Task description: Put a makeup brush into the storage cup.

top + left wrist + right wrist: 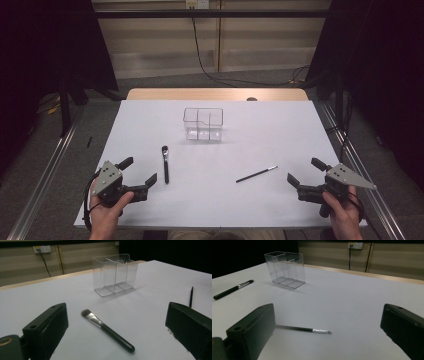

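Inspected flat-headed black makeup brush (165,164) lying on white surface (270,145), just ahead of released left hand-held gripper (138,173). Judged light, stiff, slick-handled; best pinched mid-handle, clear of soft bristles. Noted right hand-held gripper (306,171) likewise released, near thin black liner brush (256,174).
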The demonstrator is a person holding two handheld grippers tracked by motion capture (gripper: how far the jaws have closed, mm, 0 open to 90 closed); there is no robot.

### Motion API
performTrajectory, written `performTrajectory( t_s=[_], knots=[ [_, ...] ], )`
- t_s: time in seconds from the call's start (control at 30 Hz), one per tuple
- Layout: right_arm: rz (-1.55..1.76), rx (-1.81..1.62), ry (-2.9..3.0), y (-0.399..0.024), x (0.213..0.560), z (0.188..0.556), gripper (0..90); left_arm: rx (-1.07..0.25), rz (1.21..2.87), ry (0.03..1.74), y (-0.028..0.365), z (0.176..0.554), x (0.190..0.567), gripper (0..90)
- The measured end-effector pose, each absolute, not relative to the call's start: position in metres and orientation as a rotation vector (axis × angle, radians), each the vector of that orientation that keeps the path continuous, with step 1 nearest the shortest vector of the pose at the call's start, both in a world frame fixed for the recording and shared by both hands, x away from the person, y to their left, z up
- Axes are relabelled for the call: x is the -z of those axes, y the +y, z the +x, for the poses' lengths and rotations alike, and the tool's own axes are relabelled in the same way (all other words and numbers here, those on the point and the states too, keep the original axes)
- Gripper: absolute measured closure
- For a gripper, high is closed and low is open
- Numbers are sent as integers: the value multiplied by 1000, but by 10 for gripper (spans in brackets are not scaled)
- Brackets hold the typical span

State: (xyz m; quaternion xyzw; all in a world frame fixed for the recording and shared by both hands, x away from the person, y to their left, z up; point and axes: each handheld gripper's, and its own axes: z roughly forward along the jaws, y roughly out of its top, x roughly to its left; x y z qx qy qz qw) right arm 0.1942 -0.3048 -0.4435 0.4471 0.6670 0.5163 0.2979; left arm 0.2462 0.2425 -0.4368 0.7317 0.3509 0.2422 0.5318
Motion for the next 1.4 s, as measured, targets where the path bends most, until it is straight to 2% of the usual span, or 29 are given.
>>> performTrajectory(
  t_s=[1.4],
  knots=[
    [1187, -1372, 1771, -303, 442, 195, 0, -569, 1812, 836, 219, 297, 426, 47]
  ],
)
